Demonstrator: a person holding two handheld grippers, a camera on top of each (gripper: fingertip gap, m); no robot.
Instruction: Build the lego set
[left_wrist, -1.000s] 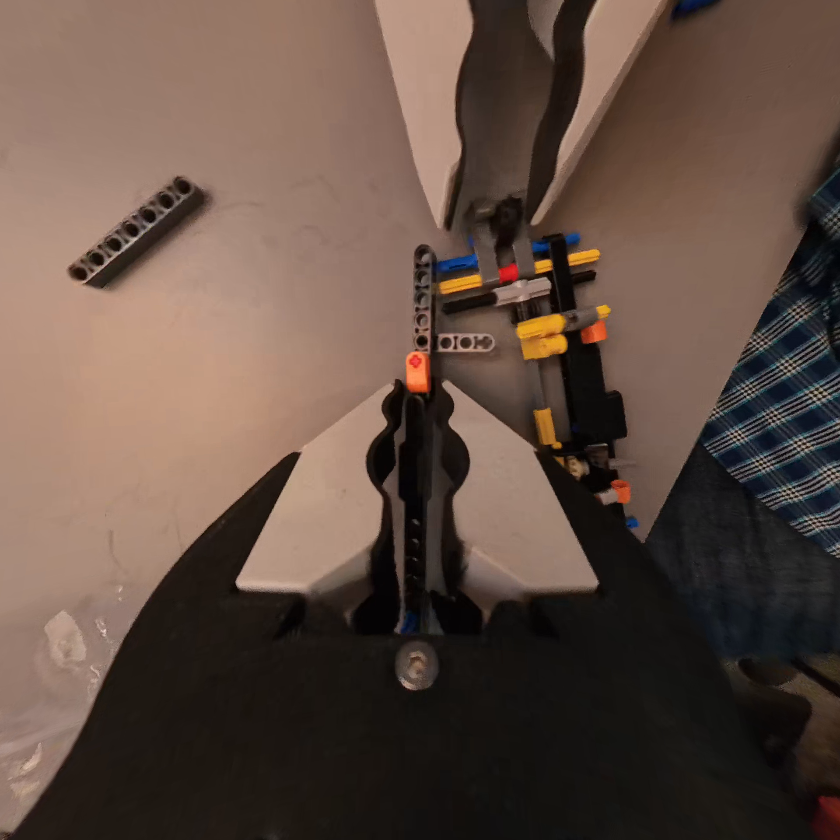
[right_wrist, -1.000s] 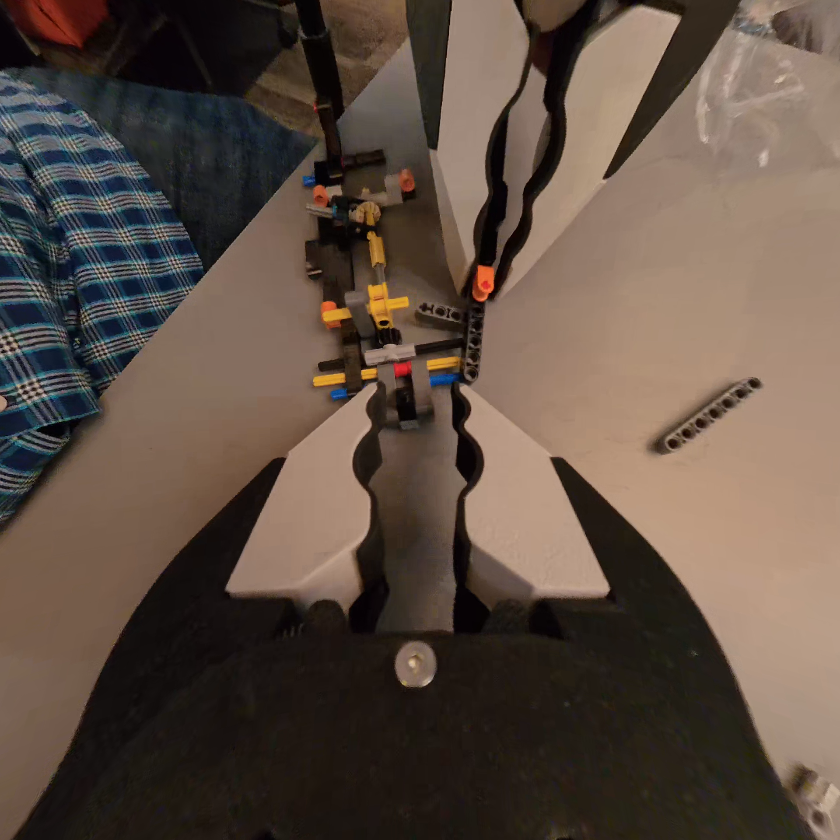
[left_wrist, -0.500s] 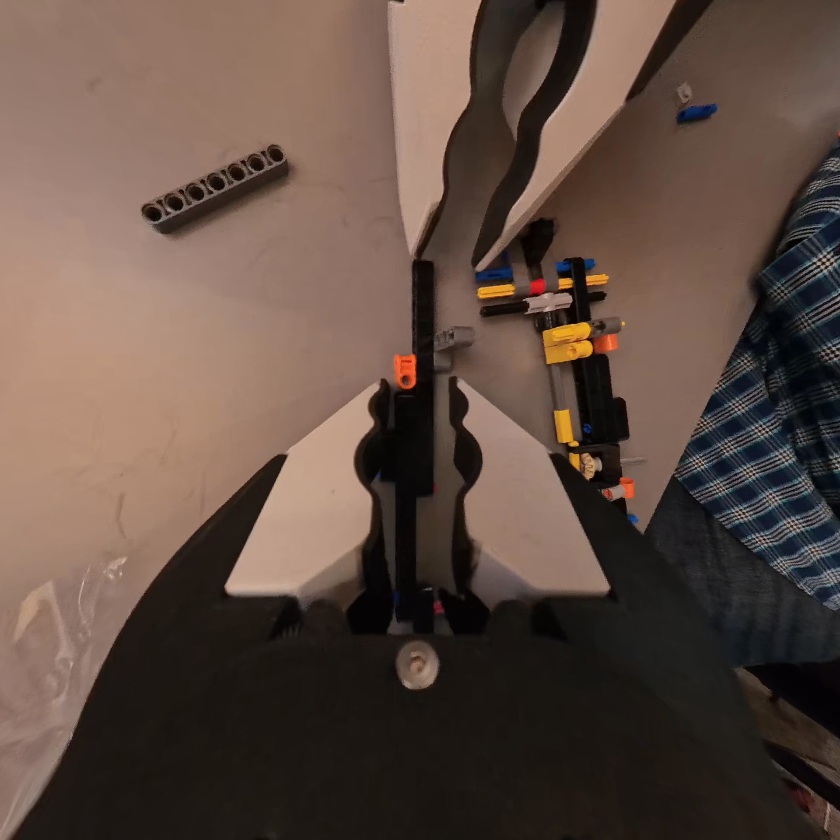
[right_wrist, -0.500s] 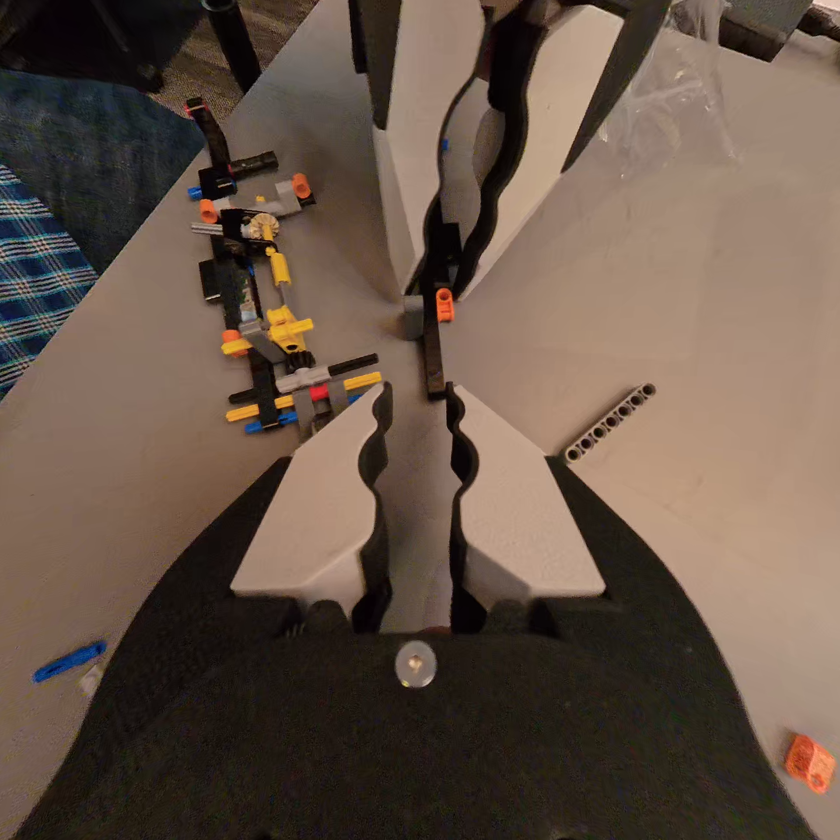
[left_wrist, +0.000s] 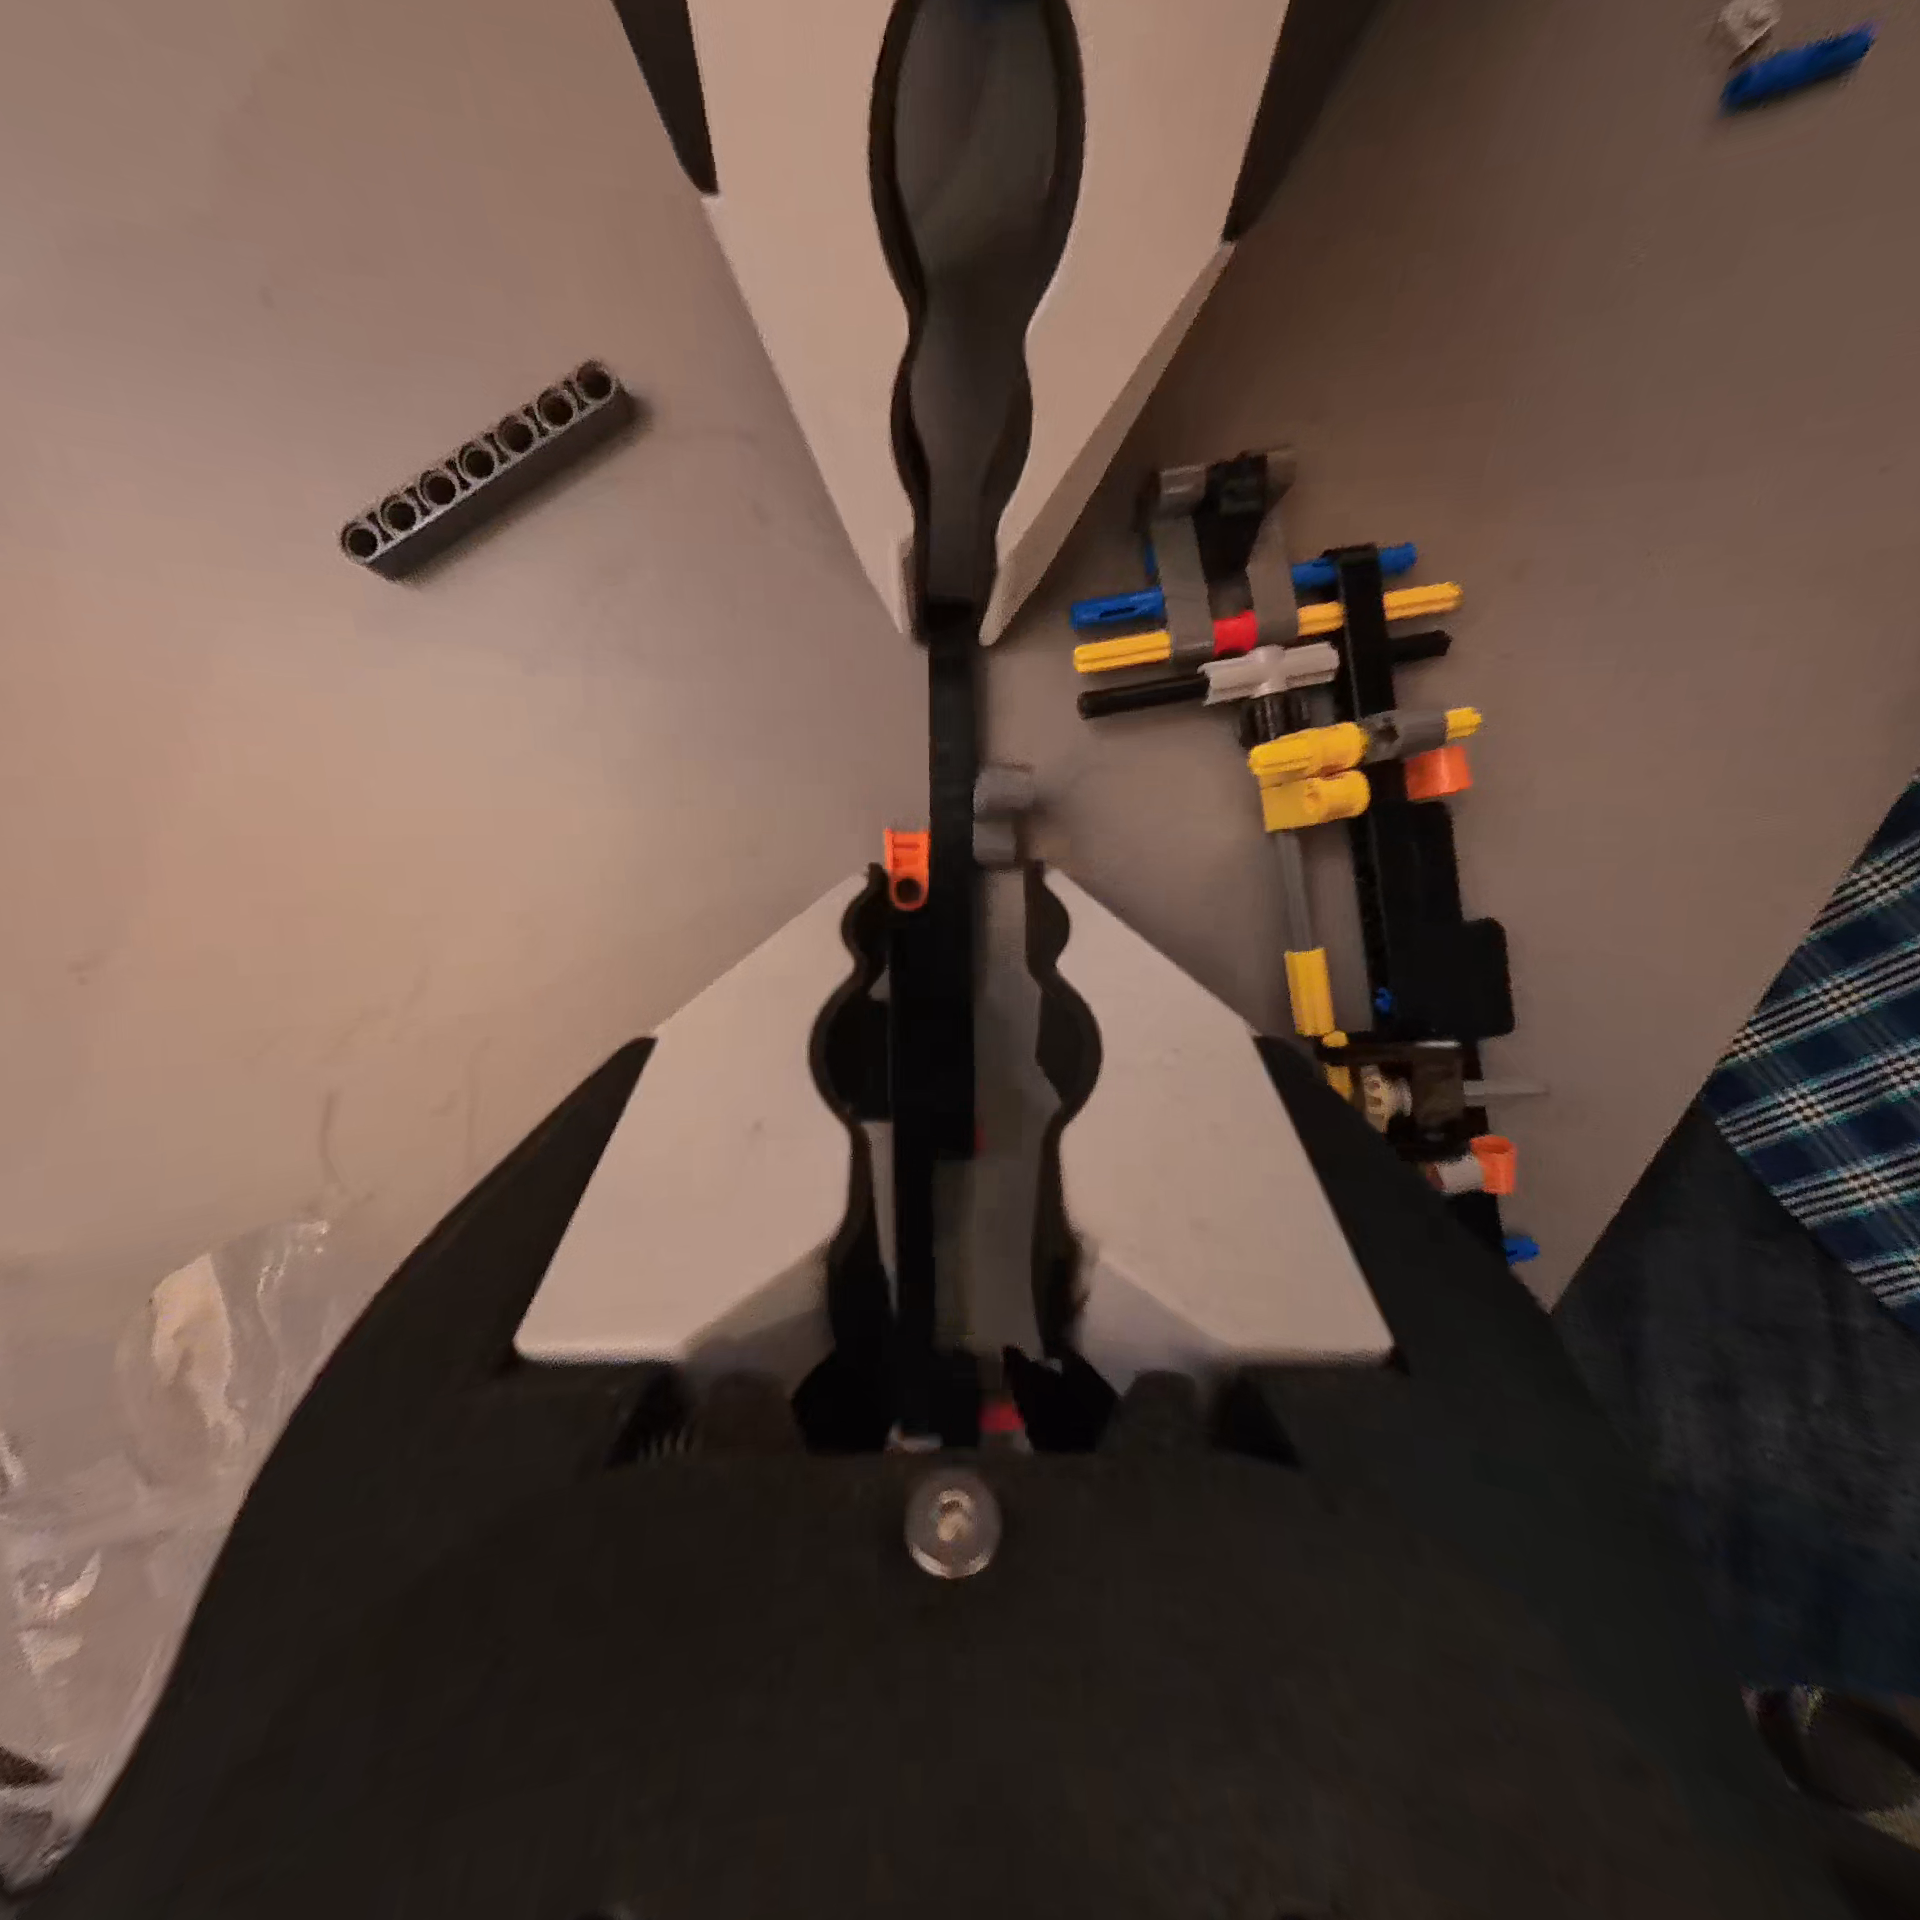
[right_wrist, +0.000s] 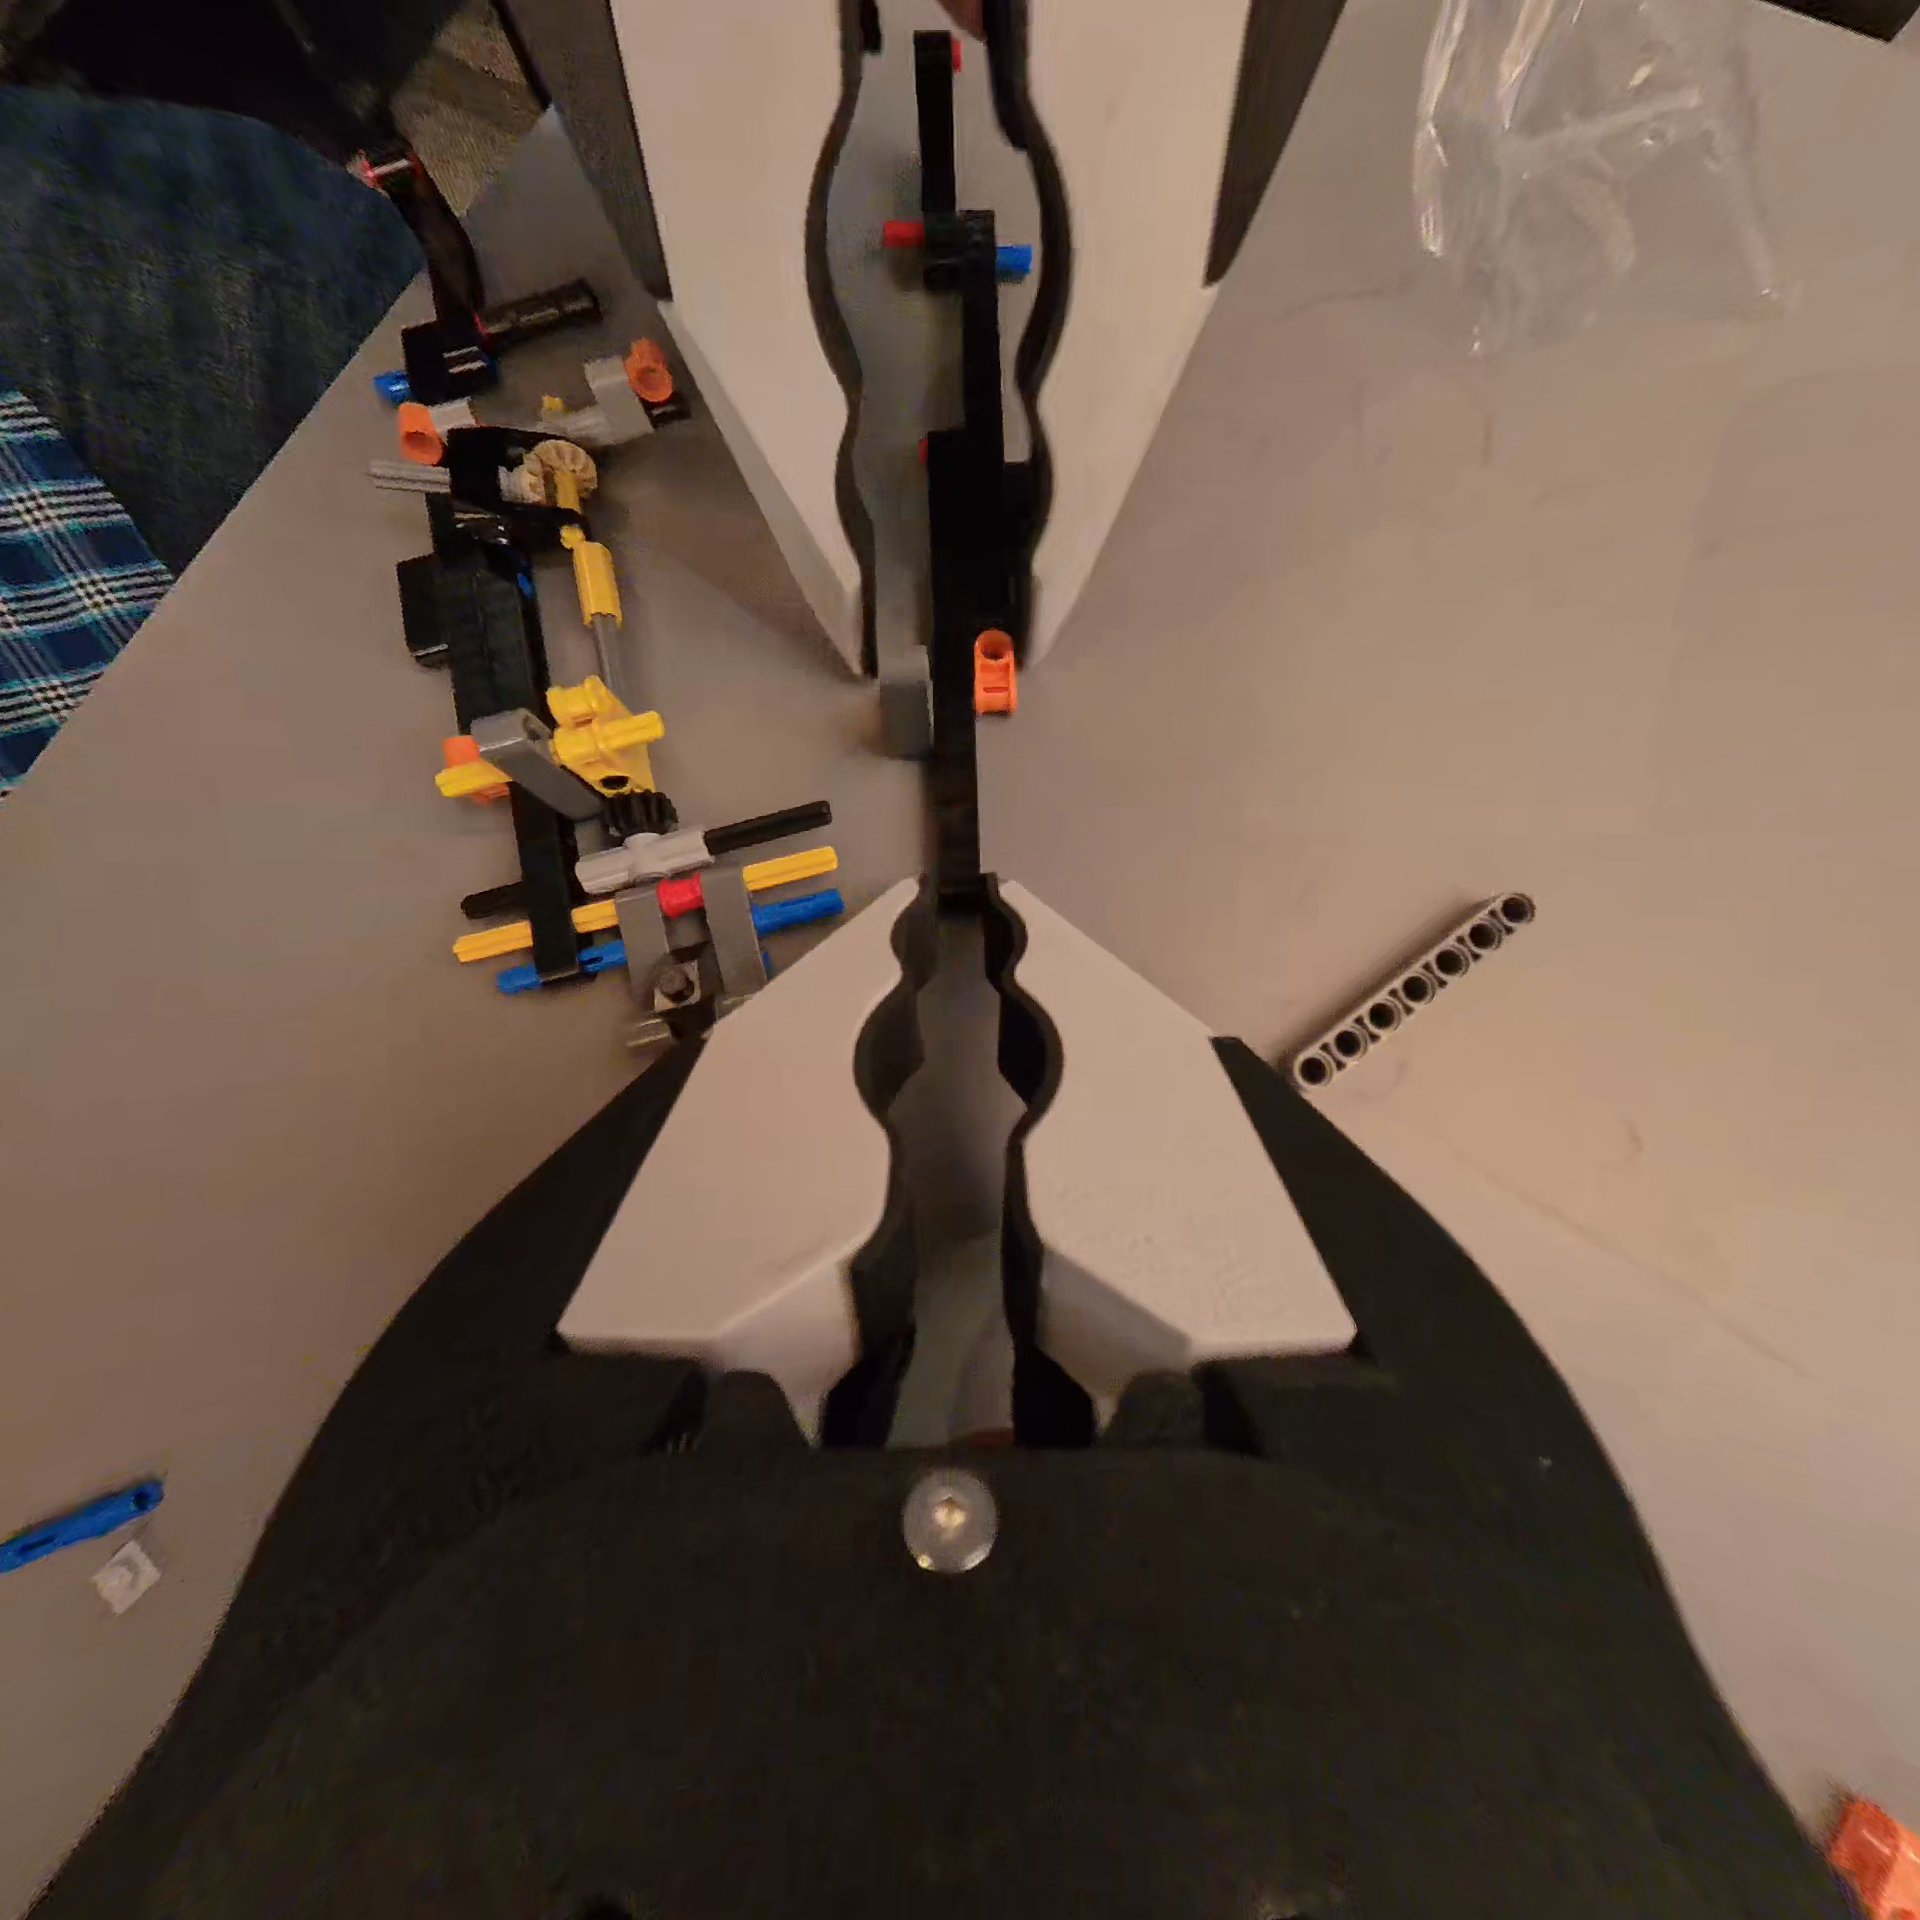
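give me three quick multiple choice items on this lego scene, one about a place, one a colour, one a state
1. Where does the loose grey beam lie in the left wrist view?
A. on the table left of the grippers
B. between the left gripper's jaws
C. on the plaid cloth

2. What colour is the small connector on the black beam?
A. green
B. orange
C. white

3. How is the black beam held?
A. lying free on the table
B. by the left gripper only
C. by both grippers, one at each end

Answers: 1 A, it rests alone on bare table. 2 B, it is orange in both views. 3 C, the left gripper has one end between its jaws and the right gripper pinches the other.
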